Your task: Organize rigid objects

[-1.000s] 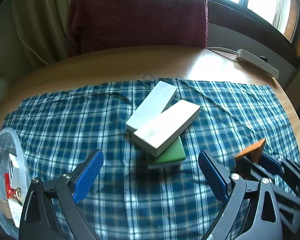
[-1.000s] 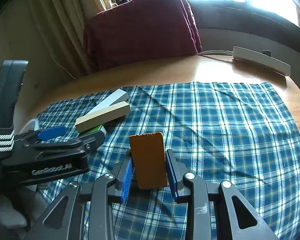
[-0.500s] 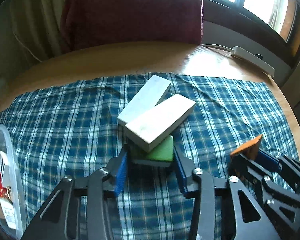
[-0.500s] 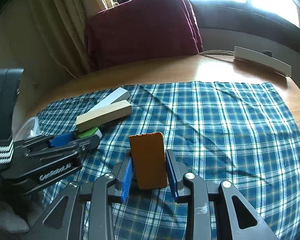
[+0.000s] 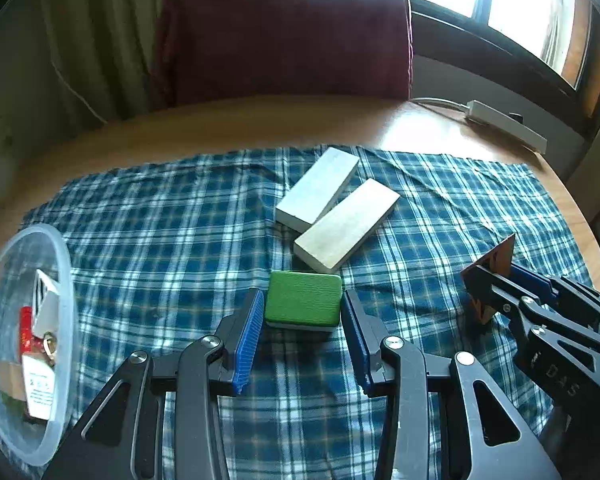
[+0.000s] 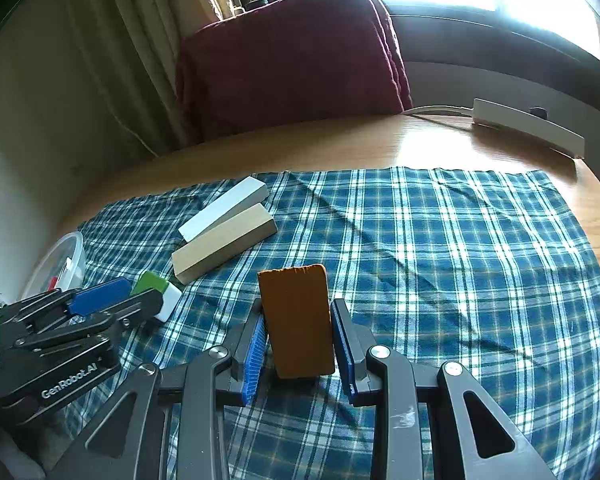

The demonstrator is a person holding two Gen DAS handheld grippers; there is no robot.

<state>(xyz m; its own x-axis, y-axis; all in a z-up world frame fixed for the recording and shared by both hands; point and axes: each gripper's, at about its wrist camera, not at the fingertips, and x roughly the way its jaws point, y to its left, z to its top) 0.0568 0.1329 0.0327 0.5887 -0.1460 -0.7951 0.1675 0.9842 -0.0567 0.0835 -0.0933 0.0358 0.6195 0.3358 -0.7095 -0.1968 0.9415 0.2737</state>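
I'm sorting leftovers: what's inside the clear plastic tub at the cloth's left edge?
Through the clear tub show a white printed packet, something red and a brassy bit. Its wall blurs everything deeper.

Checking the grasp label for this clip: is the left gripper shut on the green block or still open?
Shut on it: the left gripper has a blue pad against each side of the green block, pulled clear of the wooden blocks.

Green block [image 5: 303, 298], orange block [image 6: 296, 320], blue-white plaid cloth [image 6: 440, 248], maroon cushion [image 5: 284, 36]
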